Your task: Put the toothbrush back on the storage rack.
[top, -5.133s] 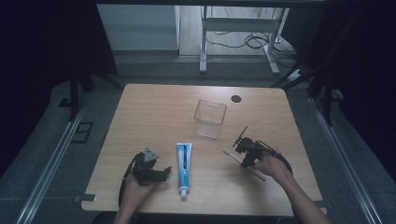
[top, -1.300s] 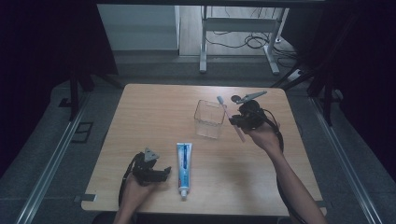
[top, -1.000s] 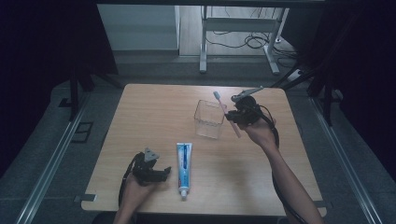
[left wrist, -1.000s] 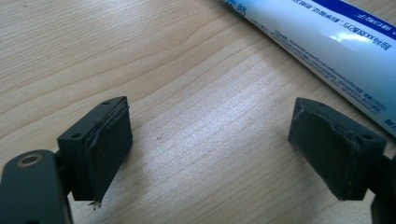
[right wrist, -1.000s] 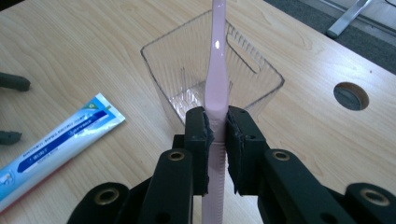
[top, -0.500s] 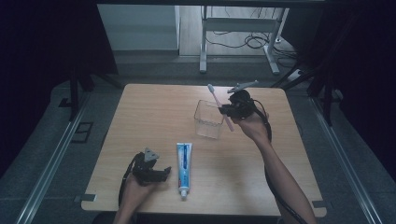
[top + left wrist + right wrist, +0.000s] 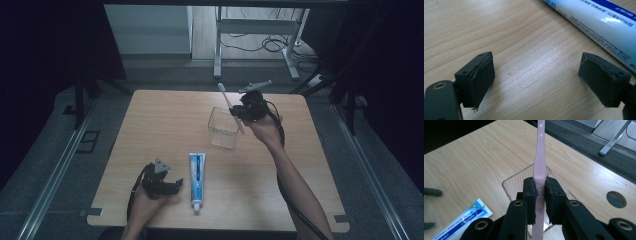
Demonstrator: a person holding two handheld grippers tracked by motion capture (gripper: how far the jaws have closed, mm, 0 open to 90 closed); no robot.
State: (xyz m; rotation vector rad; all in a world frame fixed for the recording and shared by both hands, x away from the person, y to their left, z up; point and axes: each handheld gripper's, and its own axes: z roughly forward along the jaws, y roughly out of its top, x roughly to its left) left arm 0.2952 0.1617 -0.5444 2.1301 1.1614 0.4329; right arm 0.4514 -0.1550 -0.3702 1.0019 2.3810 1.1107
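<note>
On the wooden table (image 7: 165,125), the clear container (image 7: 223,128) sits directly beneath the right gripper (image 7: 240,112), whose jaws clamp a pink toothbrush (image 7: 540,165) tilted over it.

Glossy pink plastic toothbrush (image 7: 540,162), clear plastic cup (image 7: 223,128), matt wood-grain table (image 7: 160,125).

toothpaste tube (image 7: 599,27) | small print along the side | too blurred to read

Bare tabletop (image 7: 150,125) left of the clear container (image 7: 223,128); toothpaste tube (image 7: 197,176) just beside the left gripper (image 7: 172,186).
</note>
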